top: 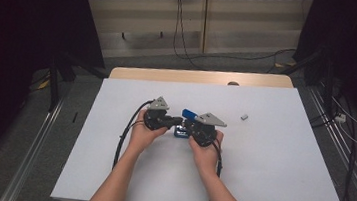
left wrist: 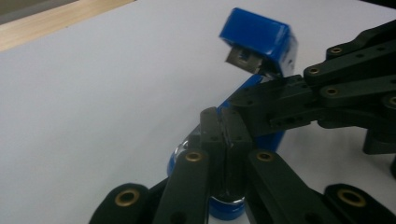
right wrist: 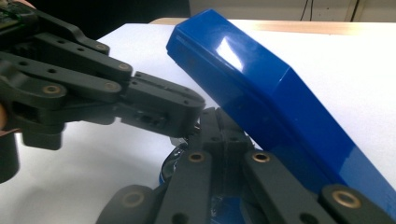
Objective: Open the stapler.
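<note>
Evidently a blue stapler (top: 184, 123) was being worked at the centre of the white bench (top: 268, 180), its hinged top (right wrist: 261, 93) swung up toward twelve o'clock. The left gripper (top: 170, 122) was seen with fingers (left wrist: 211, 135) clenched on the stapler's clear-edged base from nine o'clock; the right gripper (top: 189, 126) was clamped on the base from three o'clock. For a clean step, the base would best be pinned flat and the lid eased, not forced. A small grey piece (top: 244, 117) lay well apart at two o'clock.
</note>
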`<move>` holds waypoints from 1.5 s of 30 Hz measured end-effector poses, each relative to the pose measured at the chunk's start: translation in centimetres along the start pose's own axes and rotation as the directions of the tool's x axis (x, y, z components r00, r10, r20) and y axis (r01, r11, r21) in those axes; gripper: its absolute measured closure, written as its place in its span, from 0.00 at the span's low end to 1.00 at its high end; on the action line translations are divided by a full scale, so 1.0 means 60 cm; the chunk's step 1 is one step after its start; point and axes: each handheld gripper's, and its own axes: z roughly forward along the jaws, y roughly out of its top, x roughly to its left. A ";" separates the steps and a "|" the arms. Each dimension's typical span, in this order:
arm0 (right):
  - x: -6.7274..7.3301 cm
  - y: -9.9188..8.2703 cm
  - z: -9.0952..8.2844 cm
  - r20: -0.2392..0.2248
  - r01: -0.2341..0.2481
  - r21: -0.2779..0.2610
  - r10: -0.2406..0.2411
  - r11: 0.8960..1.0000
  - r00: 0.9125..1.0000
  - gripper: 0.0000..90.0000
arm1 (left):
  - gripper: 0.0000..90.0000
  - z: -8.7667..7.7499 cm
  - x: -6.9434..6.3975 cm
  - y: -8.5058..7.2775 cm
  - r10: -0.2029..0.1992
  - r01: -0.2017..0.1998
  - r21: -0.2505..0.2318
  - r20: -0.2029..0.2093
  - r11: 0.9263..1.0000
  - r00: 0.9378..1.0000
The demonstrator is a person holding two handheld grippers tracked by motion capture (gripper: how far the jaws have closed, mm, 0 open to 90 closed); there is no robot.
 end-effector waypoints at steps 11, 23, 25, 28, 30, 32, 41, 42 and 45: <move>0.005 0.005 0.002 0.017 0.011 0.007 -0.011 1.000 1.000 1.00 | 1.00 0.011 -0.002 -0.011 0.001 -0.001 0.010 -0.003 1.000 1.000; -0.002 0.022 -0.014 0.082 0.026 -0.007 -0.026 1.000 0.996 1.00 | 1.00 0.012 -0.003 -0.015 -0.011 0.011 0.004 -0.013 1.000 1.000; -0.003 0.023 -0.015 0.086 0.030 -0.008 -0.029 1.000 0.996 1.00 | 1.00 0.012 -0.001 -0.016 -0.016 0.016 -0.001 -0.011 1.000 1.000; -0.003 0.024 -0.017 0.090 0.037 -0.001 -0.037 0.999 0.995 1.00 | 1.00 0.012 -0.001 -0.018 -0.024 0.024 -0.005 -0.005 1.000 1.000; -0.003 0.025 -0.020 0.108 0.047 -0.001 -0.047 0.999 0.993 1.00 | 1.00 0.012 -0.002 -0.017 -0.024 0.024 0.000 -0.007 1.000 1.000; -0.006 0.028 -0.026 0.144 0.059 -0.004 -0.058 0.998 0.988 1.00 | 1.00 0.012 -0.003 -0.016 -0.014 0.014 -0.001 -0.009 1.000 1.000; -0.011 0.030 -0.036 0.166 0.100 0.025 -0.103 0.995 0.981 1.00 | 1.00 0.012 -0.004 -0.017 -0.002 0.002 0.001 -0.014 1.000 1.000; -0.012 0.030 -0.036 0.170 0.100 0.024 -0.102 0.995 0.980 1.00 | 1.00 0.012 -0.005 -0.017 -0.004 0.004 -0.002 -0.015 1.000 1.000; -0.013 0.031 -0.038 0.161 0.102 0.032 -0.106 0.994 0.981 1.00 | 1.00 0.012 -0.004 -0.018 -0.005 0.005 -0.005 -0.013 1.000 1.000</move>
